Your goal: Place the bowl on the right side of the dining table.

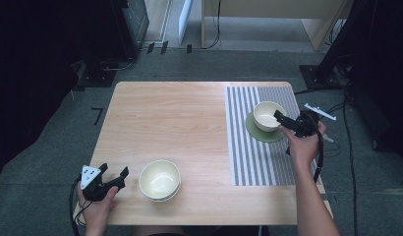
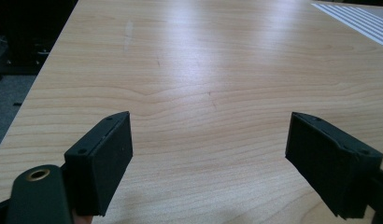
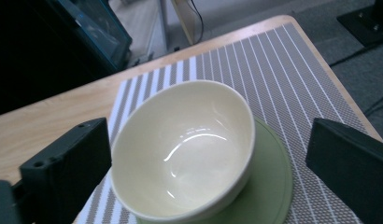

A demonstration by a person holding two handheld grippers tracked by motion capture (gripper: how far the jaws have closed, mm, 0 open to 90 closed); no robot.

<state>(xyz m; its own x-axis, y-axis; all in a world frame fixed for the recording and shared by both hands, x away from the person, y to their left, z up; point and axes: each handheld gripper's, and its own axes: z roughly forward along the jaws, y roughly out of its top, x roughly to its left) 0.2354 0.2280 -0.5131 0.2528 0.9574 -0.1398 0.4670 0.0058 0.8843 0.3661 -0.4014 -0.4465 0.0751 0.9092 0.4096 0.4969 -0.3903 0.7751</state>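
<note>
Right hand-held gripper (image 1: 282,123) jaws spread wide, nothing pinched; cream bowl (image 3: 185,149) sits between them but pads clear of it. Bowl rests on green saucer (image 3: 269,186), on striped mat (image 3: 283,70), directly ahead of the jaws. Left hand-held gripper (image 1: 112,174) also spread, empty, low over bare surface (image 2: 203,70). Stacked bowls (image 1: 159,180) just beside it, toward the right hand-held gripper.

Open wood, two obstacles

We saw bare table (image 1: 189,118) between stacked bowls (image 1: 160,180) and the bowl (image 1: 267,116) on its saucer (image 1: 266,134).
</note>
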